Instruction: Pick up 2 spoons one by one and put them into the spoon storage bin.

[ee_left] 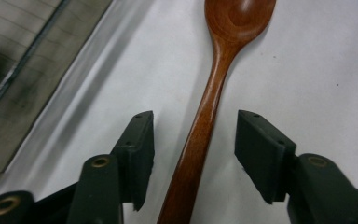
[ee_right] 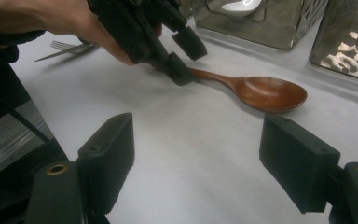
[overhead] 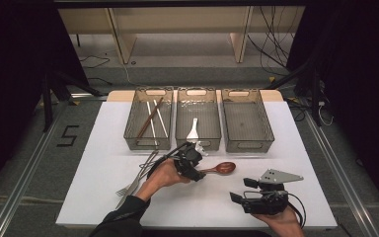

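- Right gripper sits nearest, at the near right of the table, jaws wide apart with nothing between them, pointing left toward the spoon
- Left gripper is at mid-table, low over the spoon's handle, just this side of the middle bin
- Its jaws straddle the handle: in the left gripper view the fingers stand either side of the wood with a gap on both sides, not pressing on it
- Spoon, brown wood, lies flat on the white table, bowl to the right, handle running left under the left gripper
- Three bins line the far side: left bin has chopsticks, middle bin holds a white spoon, right bin looks bare
- Fork and other metal cutlery lie near-left of the left hand, well apart from the wooden spoon
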Available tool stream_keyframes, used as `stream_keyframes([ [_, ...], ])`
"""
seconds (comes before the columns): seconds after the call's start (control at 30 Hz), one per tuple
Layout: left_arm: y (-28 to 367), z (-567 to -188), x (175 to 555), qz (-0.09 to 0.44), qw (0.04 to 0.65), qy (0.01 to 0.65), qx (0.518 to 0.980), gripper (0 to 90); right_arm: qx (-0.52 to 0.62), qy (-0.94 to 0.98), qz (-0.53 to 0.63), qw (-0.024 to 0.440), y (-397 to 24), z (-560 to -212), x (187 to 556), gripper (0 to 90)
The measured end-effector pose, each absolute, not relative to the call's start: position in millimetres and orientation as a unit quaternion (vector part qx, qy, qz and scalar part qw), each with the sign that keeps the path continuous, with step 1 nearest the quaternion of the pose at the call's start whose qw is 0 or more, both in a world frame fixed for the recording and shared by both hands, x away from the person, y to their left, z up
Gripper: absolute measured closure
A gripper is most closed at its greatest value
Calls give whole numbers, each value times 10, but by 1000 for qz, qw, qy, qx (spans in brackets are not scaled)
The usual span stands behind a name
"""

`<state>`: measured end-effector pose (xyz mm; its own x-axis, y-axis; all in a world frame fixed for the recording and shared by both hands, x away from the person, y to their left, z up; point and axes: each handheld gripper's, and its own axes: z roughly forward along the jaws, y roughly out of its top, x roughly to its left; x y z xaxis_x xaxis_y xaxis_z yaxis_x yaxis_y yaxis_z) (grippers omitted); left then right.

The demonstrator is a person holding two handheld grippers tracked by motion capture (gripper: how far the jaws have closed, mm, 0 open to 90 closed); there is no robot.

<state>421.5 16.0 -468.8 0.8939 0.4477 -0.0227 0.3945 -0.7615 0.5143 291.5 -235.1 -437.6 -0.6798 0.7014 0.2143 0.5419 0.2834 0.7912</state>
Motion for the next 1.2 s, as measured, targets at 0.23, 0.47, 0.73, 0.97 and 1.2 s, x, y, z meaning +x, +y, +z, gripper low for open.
stream_keyframes([
  [0.23, 129, -4701, 4211, 54, 256, 209, 942, 565, 390, 796, 454, 88, -2354, -4378, 2918, 272],
  [0.47, 76, -4682, 4194, 47, 245, 195, 949, 677, 390, 797, 453, 87, -2346, -4379, 2917, 272],
  [0.73, 44, -4663, 4209, 35, 231, 192, 953, 769, 389, 798, 453, 87, -2345, -4380, 2916, 272],
  [0.97, 13, -4649, 4203, 37, 220, 194, 955, 789, 390, 797, 453, 87, -2348, -4377, 2914, 272],
  [1.2, 75, -4646, 4210, 26, 242, 204, 948, 793, 390, 796, 454, 89, -2354, -4375, 2915, 272],
])
